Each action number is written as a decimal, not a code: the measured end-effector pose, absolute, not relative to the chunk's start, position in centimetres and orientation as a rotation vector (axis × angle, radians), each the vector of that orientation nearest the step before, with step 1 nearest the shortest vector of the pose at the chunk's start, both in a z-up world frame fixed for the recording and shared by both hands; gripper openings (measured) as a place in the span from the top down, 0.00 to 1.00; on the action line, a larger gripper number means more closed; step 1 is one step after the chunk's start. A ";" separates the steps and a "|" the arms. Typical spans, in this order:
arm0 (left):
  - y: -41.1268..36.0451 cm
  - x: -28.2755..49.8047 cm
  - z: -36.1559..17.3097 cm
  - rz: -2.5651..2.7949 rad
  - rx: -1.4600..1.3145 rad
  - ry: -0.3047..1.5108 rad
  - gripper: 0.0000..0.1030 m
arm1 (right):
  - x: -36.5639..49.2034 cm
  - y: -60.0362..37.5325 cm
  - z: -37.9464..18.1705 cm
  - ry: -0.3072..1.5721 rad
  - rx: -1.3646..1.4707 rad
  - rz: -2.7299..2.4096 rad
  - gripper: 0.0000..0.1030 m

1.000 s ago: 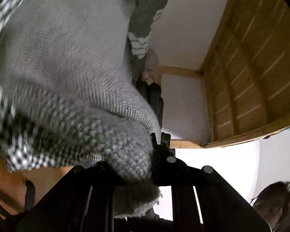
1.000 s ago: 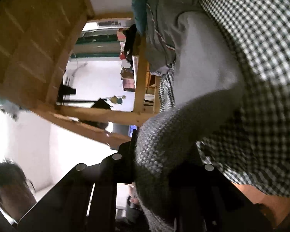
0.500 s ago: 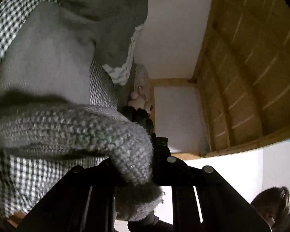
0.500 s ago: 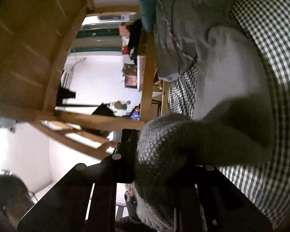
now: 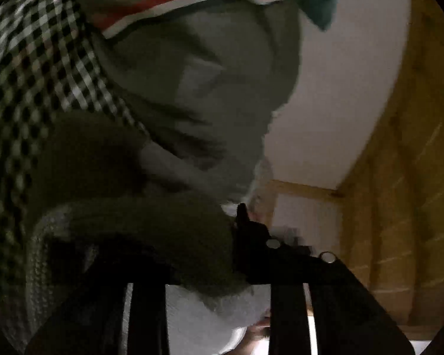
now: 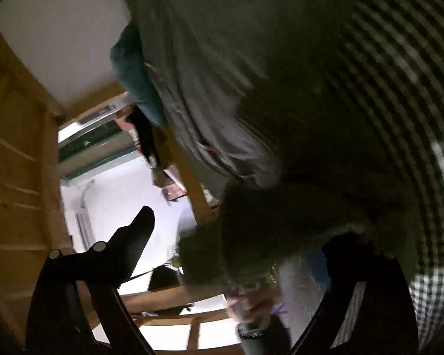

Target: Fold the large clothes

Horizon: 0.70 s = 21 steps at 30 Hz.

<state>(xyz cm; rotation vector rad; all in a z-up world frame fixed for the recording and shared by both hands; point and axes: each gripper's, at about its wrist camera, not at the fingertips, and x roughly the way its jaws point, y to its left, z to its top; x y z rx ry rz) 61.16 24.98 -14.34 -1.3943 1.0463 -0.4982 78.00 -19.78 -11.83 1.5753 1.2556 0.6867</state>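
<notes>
Nearest in my left view: the left tool [image 5: 222, 227], its jaws opening, with a thick fold of the grey knitted garment [image 5: 151, 230] bunched between them; the far finger [image 5: 245, 222] shows as a dark tip against the knit's edge, the near finger is buried under fabric, so I cannot tell whether the pads press. Nearest in my right view: the right tool [image 6: 236, 236], jaws opening and standing wide, the left finger [image 6: 133, 242] clear in open air, the other finger dark at the right; the same garment's dark knitted bunch [image 6: 266, 230] lies in the gap, apart from the left finger. The knit is coarse, ribbed, grey, heavily shadowed and blurred. Beyond it: the bed's black-and-white checked cover [image 5: 29, 88], on which the garment rests. Further on the bed: a grey-green cloth heap [image 5: 222, 74] with a red-and-white striped edge [image 5: 174, 3], and a teal item [image 5: 319, 0] past that. Open room: white wall [image 5: 340, 88] to the side of the left tool, bounded by a slatted wooden frame [image 5: 408, 177]. In the right view, a wooden post [image 6: 192, 183] edges the bed, and a bright room opens beyond it, with blurred clutter too small to identify.
</notes>
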 end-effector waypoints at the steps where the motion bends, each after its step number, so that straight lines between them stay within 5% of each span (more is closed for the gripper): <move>1: 25.0 61.4 -14.9 -0.500 -1.405 1.041 0.67 | 78.6 -20.0 -11.4 1.242 1.553 0.697 0.08; 4: 25.3 60.9 -15.5 -0.548 -1.475 0.913 0.11 | 79.7 -21.1 -9.4 1.168 1.468 0.754 0.04; 5: 25.6 60.5 -15.0 -0.561 -1.512 0.856 0.05 | 80.0 -21.5 -8.9 1.163 1.428 0.749 0.04; 14: 25.2 56.1 -5.2 -0.546 -1.072 0.829 0.05 | 75.0 -20.0 -2.9 1.158 0.550 0.783 0.04; 17: 21.6 52.6 -6.1 -0.537 -0.827 0.919 0.05 | 69.9 -20.3 -4.1 1.115 0.247 0.679 0.04; 21: 19.3 52.3 -10.7 -0.424 -0.665 0.986 0.05 | 69.1 -19.3 -9.3 1.211 0.224 0.700 0.04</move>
